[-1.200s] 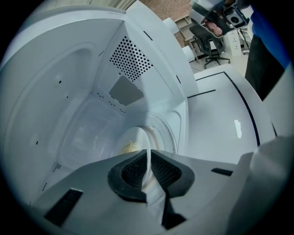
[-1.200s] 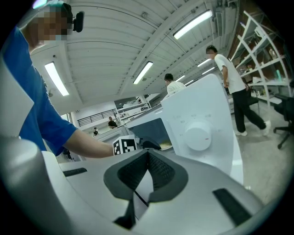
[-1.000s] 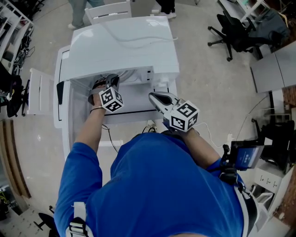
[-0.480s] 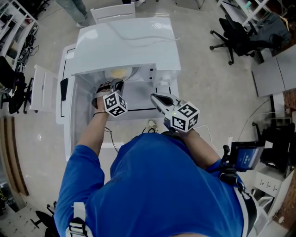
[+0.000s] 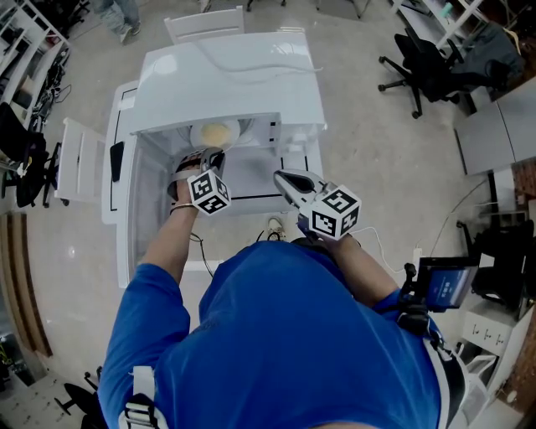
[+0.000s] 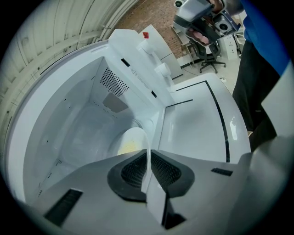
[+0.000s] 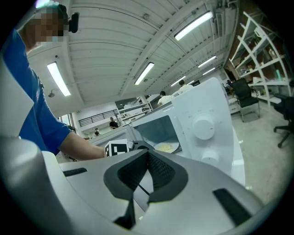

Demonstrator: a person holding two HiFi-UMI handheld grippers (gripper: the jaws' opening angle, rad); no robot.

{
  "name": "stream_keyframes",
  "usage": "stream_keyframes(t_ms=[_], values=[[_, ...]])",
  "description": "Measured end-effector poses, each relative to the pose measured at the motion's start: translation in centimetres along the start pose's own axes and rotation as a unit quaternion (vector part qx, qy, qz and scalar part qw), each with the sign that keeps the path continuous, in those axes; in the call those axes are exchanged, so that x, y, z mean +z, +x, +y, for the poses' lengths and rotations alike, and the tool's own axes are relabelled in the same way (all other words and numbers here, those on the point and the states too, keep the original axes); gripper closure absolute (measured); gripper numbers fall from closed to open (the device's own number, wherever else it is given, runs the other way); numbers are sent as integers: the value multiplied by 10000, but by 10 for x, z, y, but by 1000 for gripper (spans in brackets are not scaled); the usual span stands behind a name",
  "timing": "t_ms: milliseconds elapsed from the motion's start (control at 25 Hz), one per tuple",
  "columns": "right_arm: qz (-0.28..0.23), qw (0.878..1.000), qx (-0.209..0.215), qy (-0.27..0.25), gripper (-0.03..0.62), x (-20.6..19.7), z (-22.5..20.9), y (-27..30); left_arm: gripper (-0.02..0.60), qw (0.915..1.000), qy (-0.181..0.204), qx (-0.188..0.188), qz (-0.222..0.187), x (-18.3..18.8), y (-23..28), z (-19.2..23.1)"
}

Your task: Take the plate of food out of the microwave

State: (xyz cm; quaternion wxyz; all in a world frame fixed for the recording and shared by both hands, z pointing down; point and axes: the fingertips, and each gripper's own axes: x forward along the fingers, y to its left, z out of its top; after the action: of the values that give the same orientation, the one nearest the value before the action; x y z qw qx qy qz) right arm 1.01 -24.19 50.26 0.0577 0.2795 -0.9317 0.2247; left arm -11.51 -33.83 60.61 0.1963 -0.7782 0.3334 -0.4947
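A white plate [image 5: 215, 134] with yellow food sits at the mouth of the open white microwave [image 5: 234, 75]. My left gripper [image 5: 205, 156] reaches into the opening and is shut on the plate's near rim. In the left gripper view the plate [image 6: 131, 141] stands edge-on between the closed pads, with the cavity [image 6: 78, 124] behind it and the open door [image 6: 197, 124] to the right. My right gripper [image 5: 281, 176] hovers in front of the door, shut and holding nothing. In the right gripper view the plate [image 7: 166, 147] shows inside the opening, left of the control knobs [image 7: 203, 129].
The microwave stands on a white cabinet [image 5: 117, 201]. A white shelf unit [image 5: 77, 163] is at the left and a white chair [image 5: 205, 21] behind. Black office chairs [image 5: 419, 59] stand at the right. Cables [image 5: 272, 226] lie on the floor by the person's feet.
The plate has come into sight at the microwave's mouth as my left gripper drew back a little towards the person. The right gripper has hardly moved.
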Motion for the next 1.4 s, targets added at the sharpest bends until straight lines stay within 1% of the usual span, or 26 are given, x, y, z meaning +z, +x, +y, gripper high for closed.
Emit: stream_keyframes(t_ms=[280, 480, 600, 760, 880, 1000, 1080, 1160, 1280, 1400], values=[[7, 10000, -29, 9, 592, 1, -2, 1, 545, 9999, -93, -19, -39, -1, 0, -1], [7, 10000, -24, 4, 592, 2, -2, 3, 545, 9996, -254, 1, -97, -1, 0, 0], [35, 10000, -31, 15, 592, 0, -3, 5, 545, 9985, -518, 37, -148, -3, -2, 1], [75, 9999, -14, 100, 592, -4, -5, 8, 545, 9951, -951, 91, -268, -5, -8, 2], [104, 9997, 12, 221, 592, -7, -6, 12, 545, 9898, -1360, 145, -396, -7, -13, 4], [129, 9993, 52, 348, 592, -9, -6, 16, 545, 9803, -1898, 212, -505, -10, -20, 8], [152, 9990, 87, 418, 592, -11, -6, 20, 545, 9740, -2185, 271, -539, -13, -25, 10], [178, 9985, 117, 508, 592, -13, -6, 25, 545, 9697, -2364, 329, -530, -18, -28, 10], [216, 9972, 150, 694, 592, -18, -8, 35, 545, 9653, -2537, 384, -483, -25, -31, 11], [228, 9946, 179, 1000, 592, -24, -12, 48, 545, 9611, -2688, 437, -453, -30, -34, 12]])
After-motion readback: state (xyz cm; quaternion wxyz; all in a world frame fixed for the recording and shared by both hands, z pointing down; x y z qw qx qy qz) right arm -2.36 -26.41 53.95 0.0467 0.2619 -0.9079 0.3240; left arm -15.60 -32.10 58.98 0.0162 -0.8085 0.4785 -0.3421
